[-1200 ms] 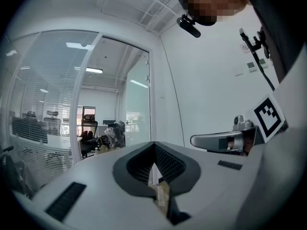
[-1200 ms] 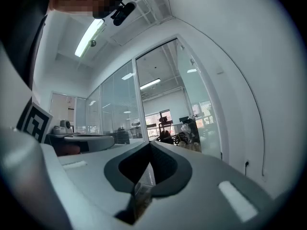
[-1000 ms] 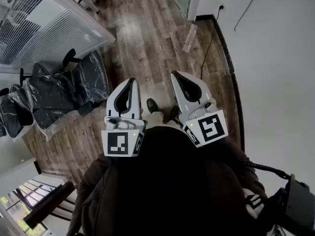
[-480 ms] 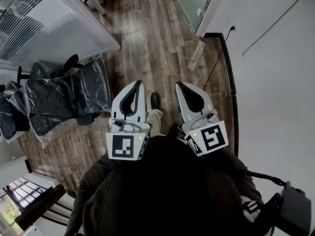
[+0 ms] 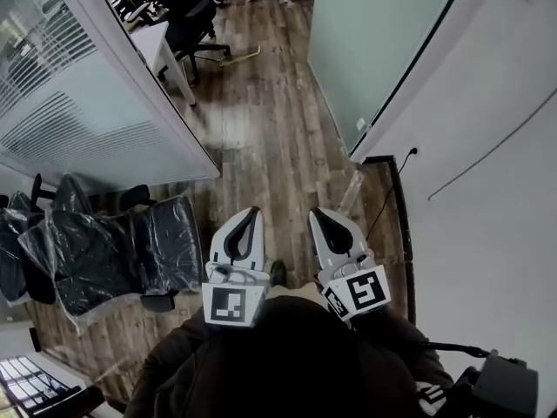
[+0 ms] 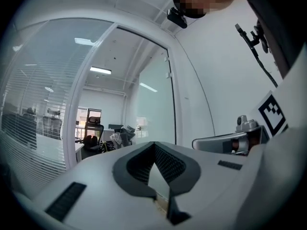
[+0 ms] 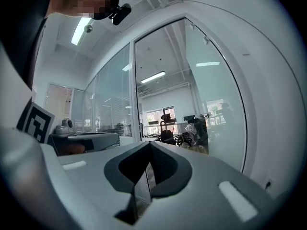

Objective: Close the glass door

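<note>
The left hand-held gripper [image 5: 250, 211] and right hand-held gripper [image 5: 314, 211] are pointing toward 12 o'clock side by side, jaws pressed together on nothing. Farther off at 1 o'clock, the glass door [image 5: 374, 50] is standing upright and open, its bottom edge running across the wooden floor [image 5: 261, 120] toward 11 o'clock.

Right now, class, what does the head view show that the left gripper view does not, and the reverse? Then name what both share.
Only the head view shows the plastic-wrapped chairs and the person's shoe. Only the left gripper view shows the ceiling lights and the head camera. Both show the open glass door, the left claw and the right claw, each shut and empty.
</note>
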Action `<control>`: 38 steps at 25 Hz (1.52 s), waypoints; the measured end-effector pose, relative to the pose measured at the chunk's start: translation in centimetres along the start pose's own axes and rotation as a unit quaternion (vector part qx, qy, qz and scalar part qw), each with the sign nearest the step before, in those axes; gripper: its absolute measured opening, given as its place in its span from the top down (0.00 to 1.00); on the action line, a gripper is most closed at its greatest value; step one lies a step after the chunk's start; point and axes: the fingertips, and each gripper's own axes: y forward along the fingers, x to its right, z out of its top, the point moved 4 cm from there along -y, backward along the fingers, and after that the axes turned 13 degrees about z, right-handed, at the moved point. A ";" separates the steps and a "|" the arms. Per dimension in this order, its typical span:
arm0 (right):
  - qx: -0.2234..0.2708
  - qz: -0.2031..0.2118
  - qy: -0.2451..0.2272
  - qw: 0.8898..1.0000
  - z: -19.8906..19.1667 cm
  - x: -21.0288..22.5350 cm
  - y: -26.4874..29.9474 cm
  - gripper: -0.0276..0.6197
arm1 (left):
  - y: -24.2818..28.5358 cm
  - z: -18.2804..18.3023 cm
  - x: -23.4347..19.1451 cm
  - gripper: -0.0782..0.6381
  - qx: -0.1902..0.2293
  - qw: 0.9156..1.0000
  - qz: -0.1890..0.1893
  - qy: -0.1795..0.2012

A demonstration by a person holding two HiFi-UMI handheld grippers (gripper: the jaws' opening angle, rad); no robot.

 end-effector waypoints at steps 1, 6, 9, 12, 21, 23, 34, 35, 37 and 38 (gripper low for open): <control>-0.003 -0.004 0.002 1.000 0.5 1.2 1.0 0.95 | 1.3 0.4 -0.2 0.90 0.005 1.000 -0.002 0.001; 0.002 -0.021 -0.005 1.000 2.3 5.8 5.3 0.95 | 7.8 0.3 -1.0 0.90 0.000 1.000 -0.018 0.002; 0.003 -0.022 -0.009 1.000 2.2 8.7 7.6 0.95 | 12.2 -0.5 -1.2 0.90 -0.014 1.000 -0.027 0.002; 0.012 -0.030 -0.008 0.999 2.4 13.4 10.3 0.95 | 17.9 -0.8 -1.1 0.90 -0.015 0.999 -0.037 0.010; 0.032 -0.008 -0.005 0.999 6.1 30.5 20.5 0.95 | 38.1 1.5 -0.1 0.90 -0.010 0.999 -0.042 0.029; 0.040 -0.004 -0.004 0.999 7.0 33.1 22.3 0.95 | 41.3 2.1 -0.4 0.90 -0.005 0.999 -0.036 0.028; 0.029 -0.003 0.008 1.000 8.1 45.8 32.6 0.95 | 57.6 2.1 -3.2 0.90 -0.015 0.999 -0.038 0.026; 0.026 -0.005 0.008 1.000 7.9 47.2 33.7 0.95 | 59.3 1.8 -3.6 0.90 -0.015 0.999 -0.039 0.023; 0.022 -0.006 0.009 1.000 7.8 49.9 36.4 0.95 | 63.1 1.5 -4.6 0.90 -0.014 0.999 -0.041 0.019; 0.020 -0.005 0.008 1.000 7.9 51.3 37.9 0.95 | 65.2 1.4 -5.2 0.90 -0.013 0.999 -0.042 0.017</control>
